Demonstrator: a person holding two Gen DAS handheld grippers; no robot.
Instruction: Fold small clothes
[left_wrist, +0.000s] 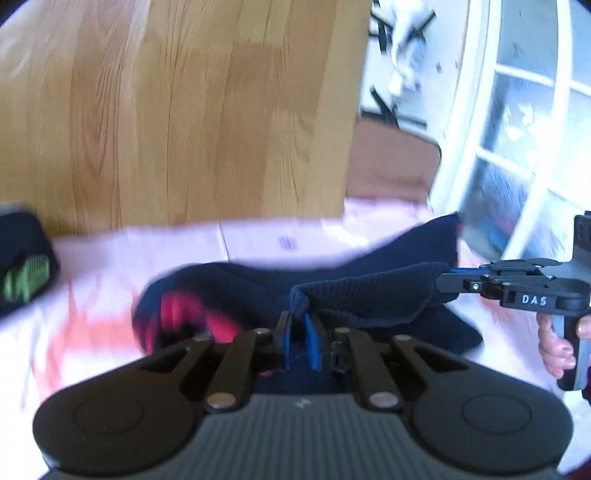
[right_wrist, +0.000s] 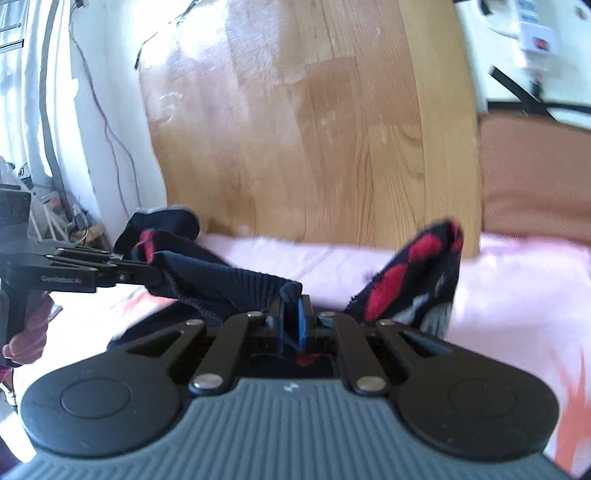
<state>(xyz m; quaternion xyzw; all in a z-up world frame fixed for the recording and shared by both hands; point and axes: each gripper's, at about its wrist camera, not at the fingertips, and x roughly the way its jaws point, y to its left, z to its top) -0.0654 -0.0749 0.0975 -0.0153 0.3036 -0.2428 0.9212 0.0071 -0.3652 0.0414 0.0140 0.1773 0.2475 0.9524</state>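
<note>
A navy sock with red patches (left_wrist: 258, 284) hangs above a pink cloth (left_wrist: 258, 236). My left gripper (left_wrist: 300, 325) is shut on one end of its ribbed cuff (left_wrist: 369, 291). My right gripper (left_wrist: 448, 280) is shut on the cuff's other end, so the cuff is stretched between them. In the right wrist view my right gripper (right_wrist: 293, 314) pinches the cuff (right_wrist: 221, 284), and my left gripper (right_wrist: 157, 275) holds it at the left. The sock's red and navy foot part (right_wrist: 417, 277) sticks up to the right.
A wooden board (left_wrist: 184, 110) stands behind the pink cloth. Another dark sock with a green patch (left_wrist: 26, 273) lies at the far left. A white-framed window (left_wrist: 517, 129) is at the right. A brown cushion (right_wrist: 535, 177) is at the back right.
</note>
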